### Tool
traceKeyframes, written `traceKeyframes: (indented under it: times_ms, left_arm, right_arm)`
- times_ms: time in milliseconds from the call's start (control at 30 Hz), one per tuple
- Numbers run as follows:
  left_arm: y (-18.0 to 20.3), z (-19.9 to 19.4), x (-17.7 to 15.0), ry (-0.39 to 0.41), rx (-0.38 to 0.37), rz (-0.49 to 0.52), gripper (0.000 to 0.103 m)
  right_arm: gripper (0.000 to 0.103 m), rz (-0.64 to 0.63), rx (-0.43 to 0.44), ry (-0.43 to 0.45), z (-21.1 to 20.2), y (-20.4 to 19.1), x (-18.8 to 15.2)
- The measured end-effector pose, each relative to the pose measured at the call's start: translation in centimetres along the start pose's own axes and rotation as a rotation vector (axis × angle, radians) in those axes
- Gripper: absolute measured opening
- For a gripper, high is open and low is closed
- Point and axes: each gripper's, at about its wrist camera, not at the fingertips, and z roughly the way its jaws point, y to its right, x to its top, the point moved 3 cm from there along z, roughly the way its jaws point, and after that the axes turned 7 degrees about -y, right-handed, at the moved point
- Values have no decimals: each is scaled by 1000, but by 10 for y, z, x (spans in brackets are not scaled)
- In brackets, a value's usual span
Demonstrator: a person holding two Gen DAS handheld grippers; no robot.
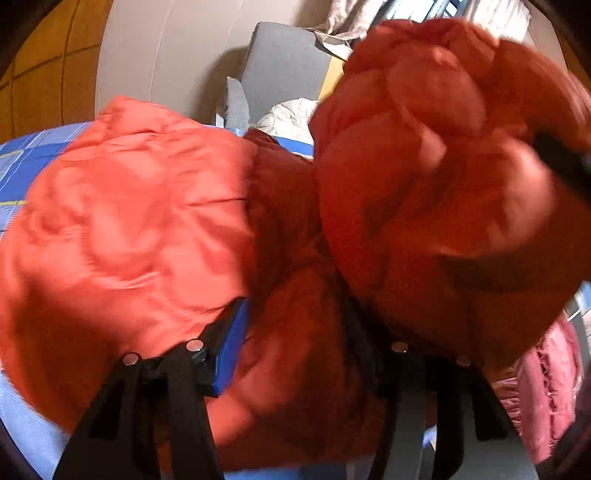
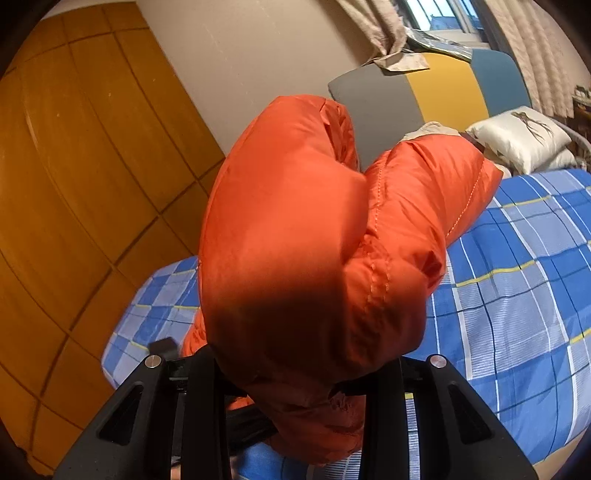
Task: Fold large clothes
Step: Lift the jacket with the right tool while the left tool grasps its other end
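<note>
Both grippers clamp the orange puffer jacket (image 2: 314,240) above the blue plaid bed sheet (image 2: 517,295): right gripper (image 2: 291,384) grips a bulging fold, left gripper (image 1: 295,350) grips another bunch.

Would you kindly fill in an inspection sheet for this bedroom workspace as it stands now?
Surface: bed with a blue checked sheet.
Job's things: orange puffer jacket, bunched, part lifted off the bed.
Clutter: pink quilted garment at the edge; white pillow near the headboard.
Grippers: left gripper closed on a thick fold of the jacket; right gripper closed on a raised fold of it.
Cables: nothing seen.
Surroundings: wooden wardrobe, grey, yellow and blue headboard, beige curtains, window.
</note>
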Motion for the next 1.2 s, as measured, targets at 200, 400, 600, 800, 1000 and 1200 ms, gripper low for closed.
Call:
traceKeyframes:
  times_ms: [200,400,600,800,1000,1200]
  left_arm:
    - [-60,-66,3,84,49,-66,61]
    - [-116,-118,6,167,104,-146,62]
    - [-130,-160,20,248,30,-146,68]
    - [-90,-196,47,280,-117,-50,75]
    - [-45,-196,86,196,-179,89,83]
    - [-32,-156,110,26,-77,159,82]
  right_arm:
    - [31,-112,-25,-32,16,-35,-6]
    - [31,-239,-55,-67,37,-73,-18]
    - [31,-367,-101,-99,58,-104,-36]
    - [31,-479,-161,-91,68,-127,-55]
    - [31,-640,-241,-74,85,-154,-79]
    - [31,-783,-301,-47,96,-173,-99]
